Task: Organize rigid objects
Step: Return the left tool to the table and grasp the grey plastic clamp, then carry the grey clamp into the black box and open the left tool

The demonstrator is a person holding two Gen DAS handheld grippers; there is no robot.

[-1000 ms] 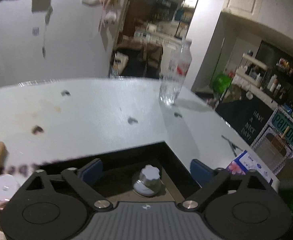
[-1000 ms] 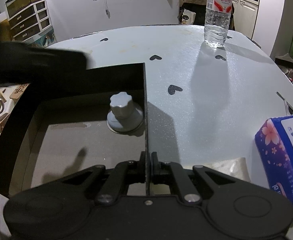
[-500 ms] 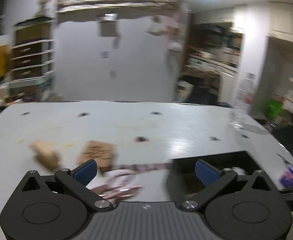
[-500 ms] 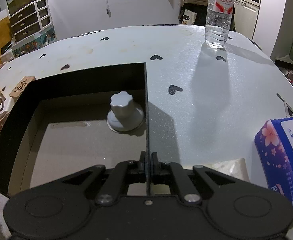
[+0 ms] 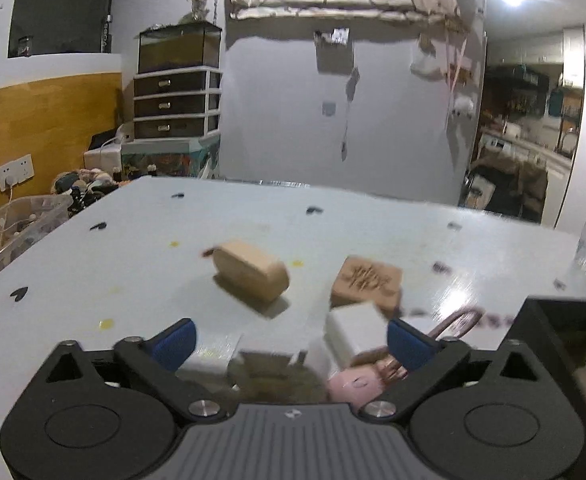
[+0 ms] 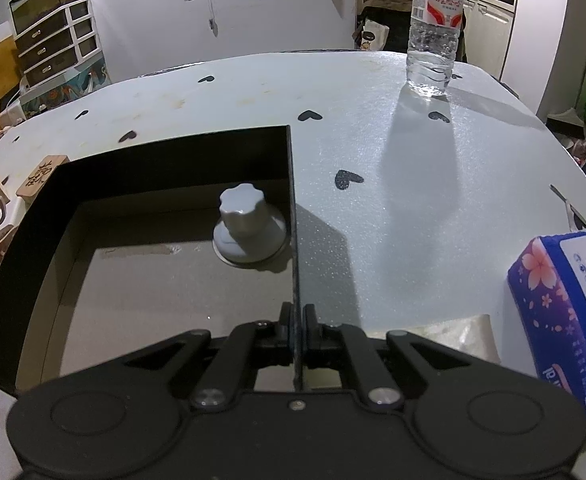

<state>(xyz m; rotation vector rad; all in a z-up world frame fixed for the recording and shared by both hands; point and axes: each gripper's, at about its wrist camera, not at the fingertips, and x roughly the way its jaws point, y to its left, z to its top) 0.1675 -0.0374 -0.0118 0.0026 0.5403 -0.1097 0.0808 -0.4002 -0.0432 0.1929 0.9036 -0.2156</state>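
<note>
My right gripper [image 6: 297, 322] is shut on the right wall of a black open box [image 6: 145, 160], which holds a grey knob [image 6: 249, 228]. My left gripper [image 5: 289, 338] is open and empty, hovering over a cluster of small objects left of the box: a white block [image 5: 355, 330], another white piece [image 5: 213, 354], a pink item with a copper ring [image 5: 367, 378]. Beyond lie a rounded wooden block [image 5: 253, 270] and a carved wooden tile [image 5: 367, 284]. The box corner [image 5: 553, 320] shows at the right of the left wrist view.
The white table [image 6: 373, 160] has black heart marks. A water bottle [image 6: 433, 32] stands at the far right. A blue tissue pack [image 6: 565, 312] and a clear bag [image 6: 453, 336] lie near my right gripper. The carved tile [image 6: 41, 176] sits left of the box.
My left gripper has swung left, away from above the box and its knob, to over the small objects beside it. The right gripper has stayed shut on the box wall.
</note>
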